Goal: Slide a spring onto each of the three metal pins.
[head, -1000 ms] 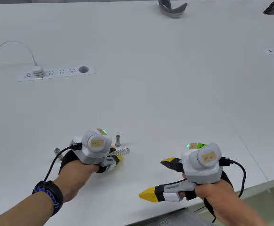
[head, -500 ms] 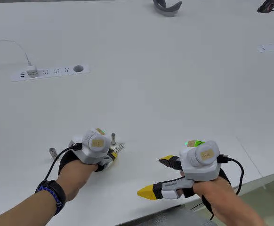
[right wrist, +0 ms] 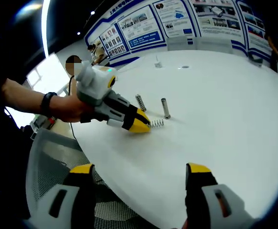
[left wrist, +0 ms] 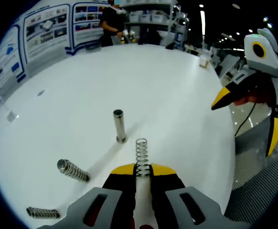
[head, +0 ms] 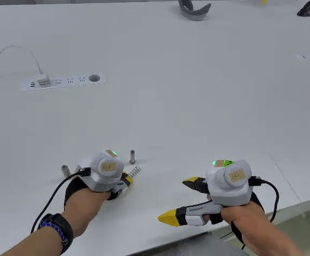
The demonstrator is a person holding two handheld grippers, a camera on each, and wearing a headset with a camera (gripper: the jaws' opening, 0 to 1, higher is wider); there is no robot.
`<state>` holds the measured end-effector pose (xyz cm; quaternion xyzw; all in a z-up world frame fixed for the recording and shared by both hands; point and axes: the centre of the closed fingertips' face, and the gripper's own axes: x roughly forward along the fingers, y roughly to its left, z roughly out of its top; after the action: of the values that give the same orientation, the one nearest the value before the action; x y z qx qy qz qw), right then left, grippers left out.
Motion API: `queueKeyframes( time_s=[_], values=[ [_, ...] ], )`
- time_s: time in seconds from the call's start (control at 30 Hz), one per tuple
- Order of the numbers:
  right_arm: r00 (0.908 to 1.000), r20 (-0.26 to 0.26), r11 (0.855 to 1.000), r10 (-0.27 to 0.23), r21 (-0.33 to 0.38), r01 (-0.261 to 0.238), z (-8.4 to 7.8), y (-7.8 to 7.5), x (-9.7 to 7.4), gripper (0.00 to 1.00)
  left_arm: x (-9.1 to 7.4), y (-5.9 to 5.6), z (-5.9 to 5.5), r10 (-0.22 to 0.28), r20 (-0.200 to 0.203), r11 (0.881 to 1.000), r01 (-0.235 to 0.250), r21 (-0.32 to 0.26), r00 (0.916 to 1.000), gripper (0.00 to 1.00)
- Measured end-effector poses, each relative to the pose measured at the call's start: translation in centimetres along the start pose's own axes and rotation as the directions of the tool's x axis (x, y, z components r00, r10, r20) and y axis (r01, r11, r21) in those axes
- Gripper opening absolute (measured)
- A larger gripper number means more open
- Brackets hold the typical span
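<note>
My left gripper (head: 124, 181) is shut on one end of a small steel spring (head: 135, 171), which sticks out from its yellow tips low over the table. In the left gripper view the spring (left wrist: 141, 150) points past a bare upright pin (left wrist: 118, 126), a short way off. A pin wearing a spring (left wrist: 72, 169) stands to the left, and another coiled piece (left wrist: 42, 213) lies nearer. The bare pin (head: 132, 156) and the sprung pin (head: 65, 170) flank my left hand. My right gripper (head: 179, 200) hovers open at the front right, holding nothing.
A white power strip (head: 64, 81) with a plugged cable lies far left. A dark curved object (head: 194, 9) rests at the far edge. The table's front edge (head: 283, 212) runs just under my right hand. A mesh chair (right wrist: 48, 157) stands below it.
The left gripper has turned a little, so the held spring now angles up toward the bare pin instead of lying sideways. The right gripper has stayed open in place.
</note>
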<state>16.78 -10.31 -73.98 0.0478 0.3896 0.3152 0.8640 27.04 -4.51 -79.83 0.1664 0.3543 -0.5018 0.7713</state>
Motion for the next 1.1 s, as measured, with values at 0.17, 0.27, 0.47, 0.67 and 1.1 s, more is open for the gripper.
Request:
queueKeyframes(
  time_s=[0.17,0.27,0.47,0.67,1.1],
  values=[
    [0.9999,-0.001,1.000,0.012,-0.002,-0.012,0.0,0.2,0.1,0.79,-1.3,-0.3,-0.9,0.005,0.004,1.000,-0.005,-0.013,1.0000,0.10],
    [0.9998,0.000,1.000,0.022,-0.004,-0.022,0.1,0.4,0.2,0.78,-2.2,-0.6,-1.5,0.004,0.006,1.000,-0.004,-0.015,1.0000,0.10],
    [0.9991,-0.001,0.999,0.041,-0.006,-0.041,0.1,0.9,0.3,0.78,-4.1,-0.3,-2.9,0.021,0.008,0.999,-0.021,-0.027,0.9998,0.10],
    [0.9984,0.002,0.998,0.056,0.014,-0.056,0.1,1.2,0.4,0.78,-6.2,0.5,-4.0,0.048,0.010,0.998,-0.047,-0.052,0.9988,0.10],
    [0.9974,-0.008,0.997,0.072,0.040,-0.071,-0.7,2.0,1.1,0.78,-10.7,1.8,-7.4,0.108,0.009,0.987,-0.107,-0.124,0.9941,0.10]
  ],
)
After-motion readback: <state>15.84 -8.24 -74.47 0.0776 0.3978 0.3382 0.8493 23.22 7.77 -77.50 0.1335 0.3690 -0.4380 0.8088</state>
